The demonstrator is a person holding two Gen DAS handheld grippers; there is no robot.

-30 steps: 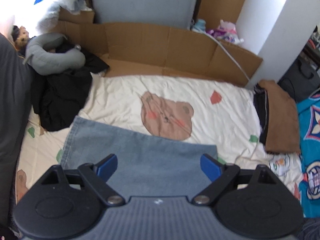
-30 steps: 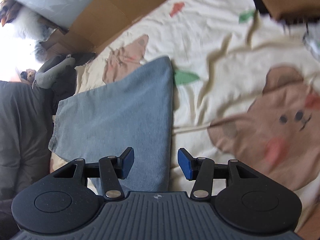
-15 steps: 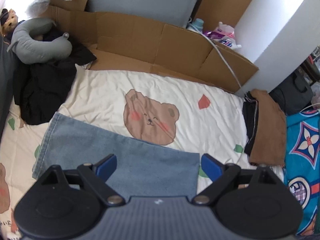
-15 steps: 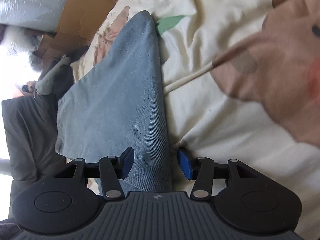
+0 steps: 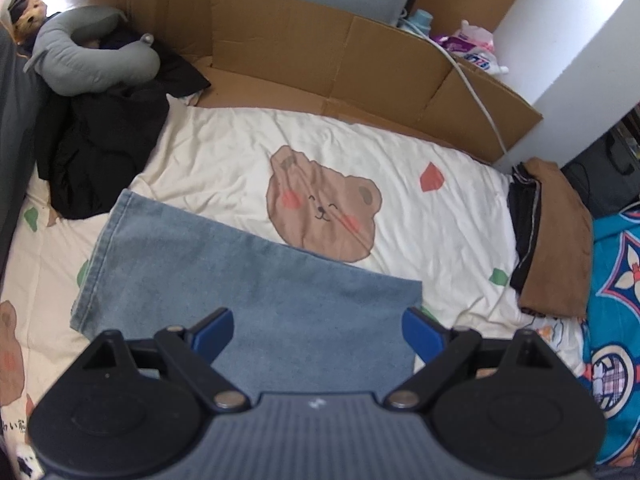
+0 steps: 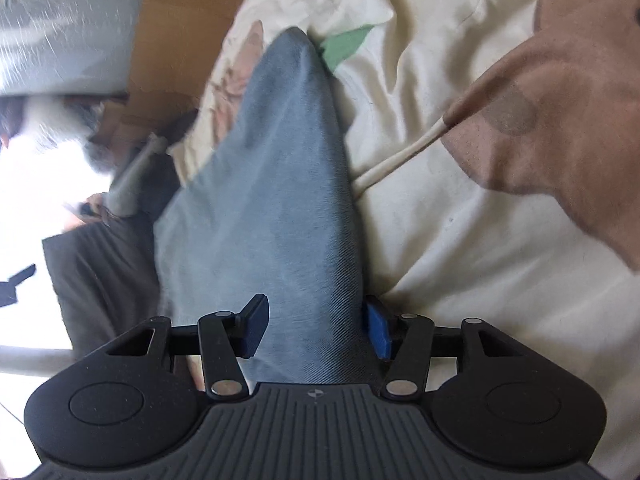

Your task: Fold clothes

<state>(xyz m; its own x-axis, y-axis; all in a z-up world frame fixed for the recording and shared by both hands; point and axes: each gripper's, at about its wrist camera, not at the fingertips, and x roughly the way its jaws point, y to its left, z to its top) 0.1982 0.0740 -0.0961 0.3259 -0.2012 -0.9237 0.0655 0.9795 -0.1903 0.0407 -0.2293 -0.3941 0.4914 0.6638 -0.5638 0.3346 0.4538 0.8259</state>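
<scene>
The right gripper (image 6: 316, 330) straddles the folded jeans' (image 6: 280, 184) edge, fingers parted, about to pinch; the left gripper (image 5: 318, 332) hovers wide open above the bed (image 5: 224, 160).

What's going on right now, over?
Left gripper open above the jeans. Right gripper open, straddling the jeans' edge. Nothing blocking on the bedsheet.

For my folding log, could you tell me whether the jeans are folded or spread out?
Folded: the jeans lie as one flat rectangular panel on the bear-print sheet, hem at one end.
</scene>
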